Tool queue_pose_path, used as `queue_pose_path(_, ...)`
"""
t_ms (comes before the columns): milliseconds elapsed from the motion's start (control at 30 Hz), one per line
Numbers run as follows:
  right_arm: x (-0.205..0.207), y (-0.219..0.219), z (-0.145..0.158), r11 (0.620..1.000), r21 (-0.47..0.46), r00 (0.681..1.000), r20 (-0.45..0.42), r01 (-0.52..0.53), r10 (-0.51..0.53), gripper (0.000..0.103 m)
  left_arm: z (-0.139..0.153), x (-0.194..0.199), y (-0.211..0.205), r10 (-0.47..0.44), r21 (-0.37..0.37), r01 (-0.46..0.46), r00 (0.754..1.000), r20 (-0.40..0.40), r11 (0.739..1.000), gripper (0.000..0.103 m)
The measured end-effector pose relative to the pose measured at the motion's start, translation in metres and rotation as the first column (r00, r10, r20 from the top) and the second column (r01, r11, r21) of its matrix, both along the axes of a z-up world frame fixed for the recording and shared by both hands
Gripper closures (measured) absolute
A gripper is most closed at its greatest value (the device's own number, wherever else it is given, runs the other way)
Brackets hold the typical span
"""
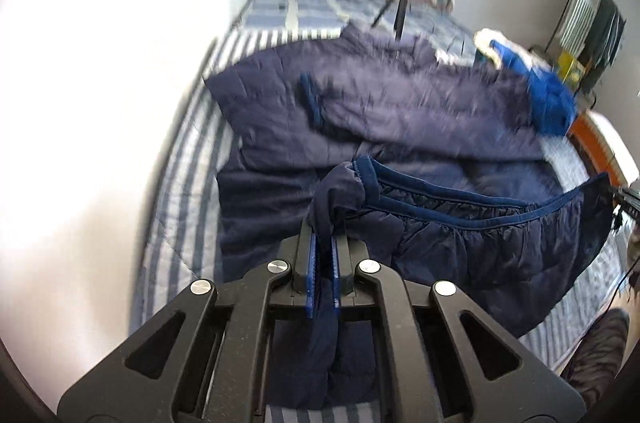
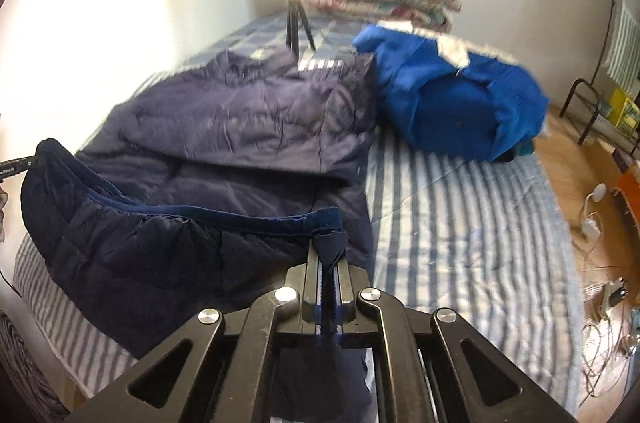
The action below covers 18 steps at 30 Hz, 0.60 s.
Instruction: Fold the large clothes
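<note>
Your left tongs (image 1: 323,237) and right tongs (image 2: 329,257) each pinch a hem corner of the navy jacket (image 1: 384,111), hem edge stretched betw. them, lifted off the bed (image 2: 460,223). Jacket's long axis runs straight ahead of both tongs, collar at far end by the tripod (image 2: 295,23). Only right view shows the blue bundle (image 2: 452,99) whole; left view just clips it.

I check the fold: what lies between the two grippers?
The navy jacket's hem stretches between the left gripper and right gripper, lifted above the bed; both wrist views show it.
</note>
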State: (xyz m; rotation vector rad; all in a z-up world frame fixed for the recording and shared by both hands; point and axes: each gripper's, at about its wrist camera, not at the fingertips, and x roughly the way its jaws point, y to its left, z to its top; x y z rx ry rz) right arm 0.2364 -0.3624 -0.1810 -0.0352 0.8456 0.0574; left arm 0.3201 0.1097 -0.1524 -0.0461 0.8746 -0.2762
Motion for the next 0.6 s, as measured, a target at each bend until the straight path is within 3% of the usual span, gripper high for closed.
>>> queue_pose_path(167,-0.017,0.013,0.036,0.998,-0.055,0.998,0.050,0.031,-0.029,0.102,0.039,-0.015,0.009,0.007,-0.065,-0.004,0.998,0.057,0.998,0.099)
queue_pose_path(400,-0.032,0.020,0.082,0.994,-0.095,0.992,0.123,0.047,-0.035,0.102,0.085,-0.032,0.012,0.023,-0.068,-0.014,0.990,0.136,0.998,0.099)
queue_pose_path(500,-0.029,0.020,0.091,0.994,-0.105,0.990,0.137,0.032,-0.018,0.102,0.095,-0.036,0.014,0.051,-0.082,-0.039,0.987,0.152,0.996,0.099)
queue_pose_path(600,-0.017,0.015,0.091,0.994,-0.104,0.989,0.145,0.030,-0.015,0.102,0.102,-0.034,0.009,0.075,-0.049,-0.068,0.986,0.151,0.996,0.099)
